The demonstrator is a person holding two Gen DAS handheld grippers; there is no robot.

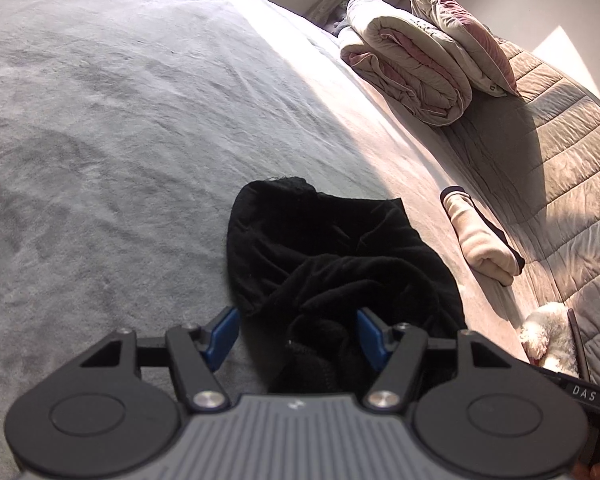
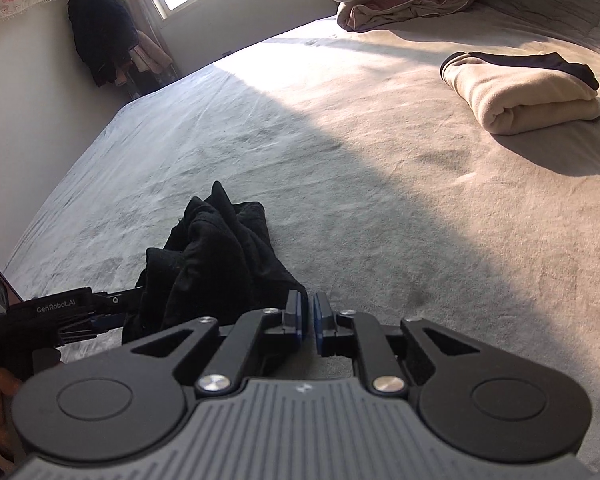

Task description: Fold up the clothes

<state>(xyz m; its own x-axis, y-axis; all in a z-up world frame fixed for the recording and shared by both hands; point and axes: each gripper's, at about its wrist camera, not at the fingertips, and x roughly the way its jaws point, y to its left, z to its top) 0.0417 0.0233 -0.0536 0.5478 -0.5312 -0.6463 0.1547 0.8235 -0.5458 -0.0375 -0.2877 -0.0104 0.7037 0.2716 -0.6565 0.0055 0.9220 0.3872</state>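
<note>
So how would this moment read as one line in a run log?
task: fold clothes | black garment: crumpled on bed | left gripper: open, astride garment | right gripper: slightly open, empty | cream garment: folded

White lettering "GenRobot.AI" stands on the black side of the left claw (image 2: 100,316), seen from the right wrist view. From the left wrist view, "DAS" shows in white on the black body of the right claw's housing (image 1: 584,394), cut off at the frame edge.

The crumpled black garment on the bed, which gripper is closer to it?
Left. The left gripper has its open jaws around the black garment's near edge; the right gripper sits just beside it, with nothing between its pads.
</note>
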